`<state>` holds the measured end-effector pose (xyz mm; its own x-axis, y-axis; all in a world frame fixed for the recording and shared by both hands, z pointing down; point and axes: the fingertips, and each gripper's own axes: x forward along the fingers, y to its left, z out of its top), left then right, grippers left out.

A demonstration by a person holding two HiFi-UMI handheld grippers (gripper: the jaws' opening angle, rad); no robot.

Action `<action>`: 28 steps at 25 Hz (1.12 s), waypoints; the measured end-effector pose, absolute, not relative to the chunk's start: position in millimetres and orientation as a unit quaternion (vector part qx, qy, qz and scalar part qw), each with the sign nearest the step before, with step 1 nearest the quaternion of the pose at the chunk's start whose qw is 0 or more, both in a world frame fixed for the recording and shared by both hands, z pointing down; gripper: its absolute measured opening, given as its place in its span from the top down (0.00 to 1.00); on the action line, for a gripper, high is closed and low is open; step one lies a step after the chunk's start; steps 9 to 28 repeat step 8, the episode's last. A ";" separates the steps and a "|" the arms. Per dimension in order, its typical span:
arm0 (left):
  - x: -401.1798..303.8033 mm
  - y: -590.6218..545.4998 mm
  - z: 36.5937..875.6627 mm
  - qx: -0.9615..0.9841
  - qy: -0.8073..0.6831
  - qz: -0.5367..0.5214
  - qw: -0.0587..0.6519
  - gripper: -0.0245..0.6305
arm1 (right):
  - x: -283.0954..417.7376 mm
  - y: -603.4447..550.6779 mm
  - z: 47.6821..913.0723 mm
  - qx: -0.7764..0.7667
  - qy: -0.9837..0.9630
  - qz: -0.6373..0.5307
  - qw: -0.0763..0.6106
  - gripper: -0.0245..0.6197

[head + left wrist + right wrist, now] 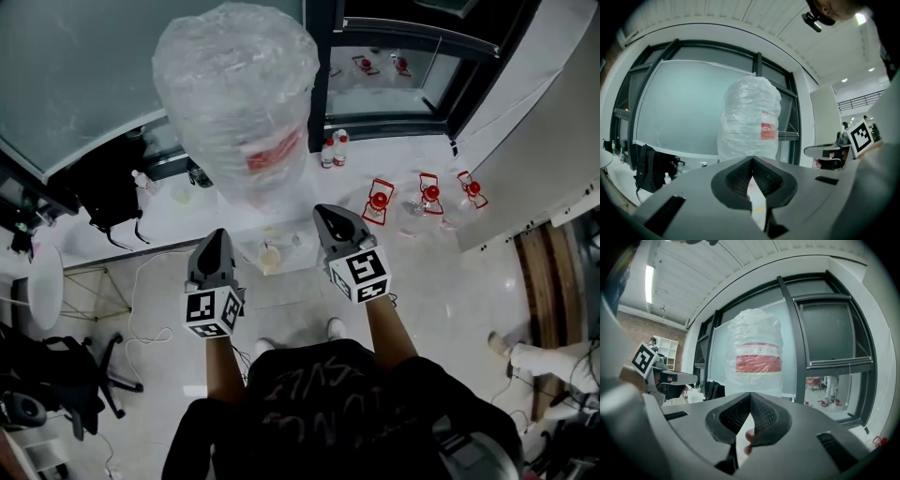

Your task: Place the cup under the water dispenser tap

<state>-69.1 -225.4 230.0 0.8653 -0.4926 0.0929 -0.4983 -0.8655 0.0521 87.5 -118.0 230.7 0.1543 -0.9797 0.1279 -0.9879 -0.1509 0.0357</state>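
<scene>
The grey left gripper (pixel 216 236) and grey right gripper (pixel 328 216), both clenched empty, point level, side by side, at the plastic-wrapped water dispenser (pixel 239 103), with the small pale cup (pixel 270 256) at its base.

Looks like an office or lab-type workspace, definitely not a home. Big dark-framed glass walls (pixel 829 331), glossy pale floor (pixel 441 281), a water dispenser (pixel 239 122) with its big bottle wrapped in plastic, a black swivel chair (pixel 61 375), a backpack (pixel 112 192) dumped by the window, strip lights (pixel 648 282) on a slatted ceiling, plus white shelving (pixel 670 348) against a brick wall (pixel 628 331).
</scene>
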 end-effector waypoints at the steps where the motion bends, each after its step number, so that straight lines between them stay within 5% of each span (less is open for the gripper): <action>1: -68.7 -226.7 228.7 0.966 -0.255 0.034 0.041 0.94 | 87.8 -118.7 229.5 0.758 -0.649 0.035 0.054 0.94; 28: -67.5 -233.3 227.5 0.969 -0.241 0.027 0.054 0.94 | 90.4 -124.3 228.6 0.762 -0.645 0.032 0.049 0.94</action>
